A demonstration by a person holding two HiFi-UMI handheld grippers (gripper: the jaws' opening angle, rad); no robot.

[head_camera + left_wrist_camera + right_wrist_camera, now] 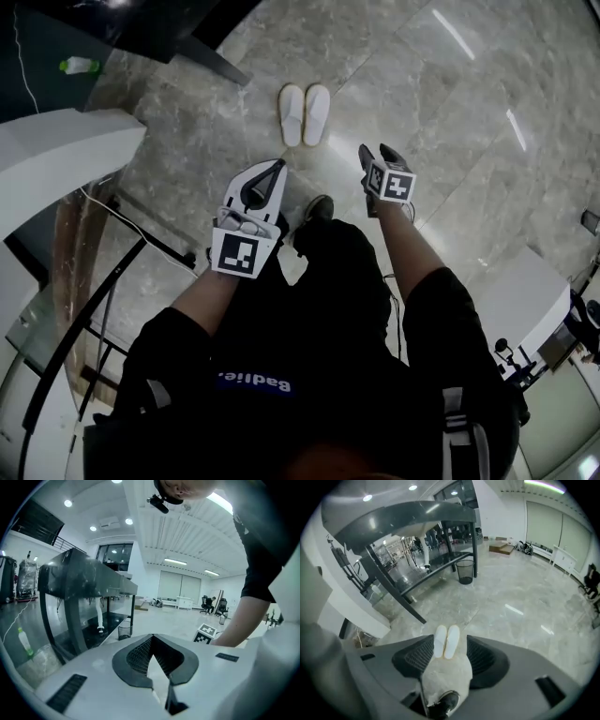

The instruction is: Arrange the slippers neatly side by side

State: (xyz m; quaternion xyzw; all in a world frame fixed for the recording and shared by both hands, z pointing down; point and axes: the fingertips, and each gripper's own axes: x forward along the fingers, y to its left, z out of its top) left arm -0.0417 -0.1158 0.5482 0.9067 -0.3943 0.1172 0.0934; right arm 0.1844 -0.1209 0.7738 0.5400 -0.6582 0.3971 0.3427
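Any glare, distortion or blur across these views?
Head view: light streaks glare on the floor, slippers sharp. Left gripper view: heavy fisheye, dark corners, shut left claw soft. Right gripper view: fisheye bends the table; slippers clear beyond the open right claw.

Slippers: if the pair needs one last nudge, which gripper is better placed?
Right, probably. The right gripper has its jaws open and aimed at the slippers, framed between them. The left gripper has jaws together and points across the room.

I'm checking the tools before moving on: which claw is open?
The right claw, the dark grey one: its jaws stand apart, gripping nothing. The white left claw has its tips together.
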